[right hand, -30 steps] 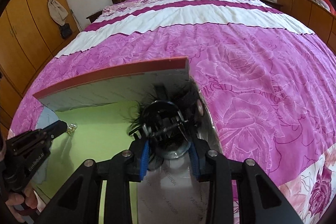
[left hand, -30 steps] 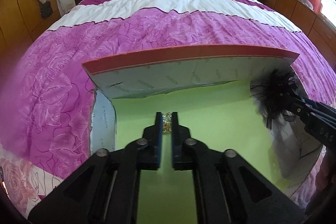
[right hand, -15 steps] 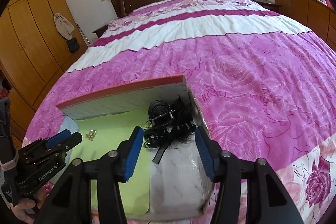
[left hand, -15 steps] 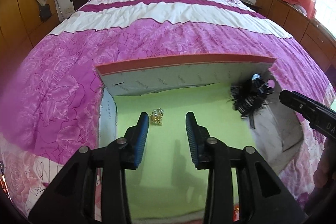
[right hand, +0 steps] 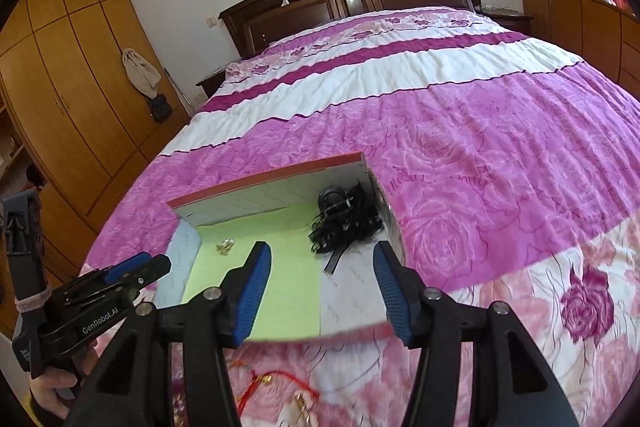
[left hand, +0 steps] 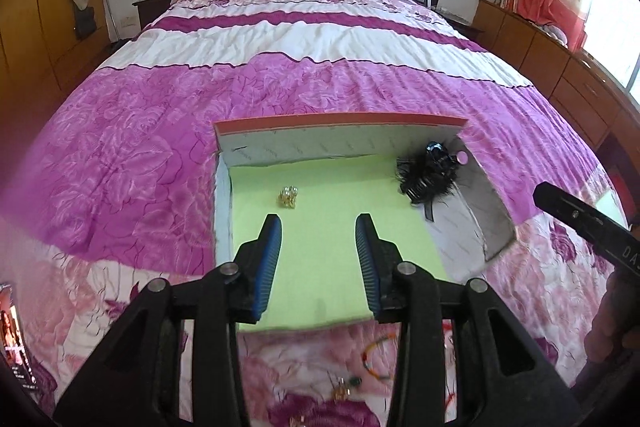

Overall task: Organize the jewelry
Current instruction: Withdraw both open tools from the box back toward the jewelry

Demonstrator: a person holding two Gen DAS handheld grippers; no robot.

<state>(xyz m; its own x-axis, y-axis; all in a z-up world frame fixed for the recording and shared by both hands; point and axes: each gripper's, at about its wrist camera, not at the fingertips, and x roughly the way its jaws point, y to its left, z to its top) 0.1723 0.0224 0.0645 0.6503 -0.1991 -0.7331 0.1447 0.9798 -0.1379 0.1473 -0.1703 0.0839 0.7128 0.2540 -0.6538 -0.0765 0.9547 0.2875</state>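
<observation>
A shallow open box (left hand: pixel 340 121) with a green lining lies on the bed. A small gold jewelry piece (left hand: pixel 289 197) rests on the lining at the back left. A black feathery hair clip (left hand: pixel 430 175) sits in the back right corner. My left gripper (left hand: pixel 318 231) hovers above the box's front half; its jaws are opening and nothing is between them. My right gripper (right hand: pixel 322 259) is open and empty, held above and in front of the hair clip (right hand: pixel 346 221). The gold piece (right hand: pixel 225 246) and the left gripper (right hand: pixel 136 269) also show in the right wrist view.
Loose jewelry lies on the pink bedspread in front of the box: a beaded bracelet (left hand: pixel 374 355), a gold item (left hand: pixel 342 389), a red cord (right hand: pixel 272 381). A phone (left hand: pixel 12 339) is at the left edge. Wardrobes stand to the left, cabinets to the right.
Both grippers opened and pulled up and back from the box. The left let go of the gold piece, the right let go of the black hair clip; both items stay in the box.
</observation>
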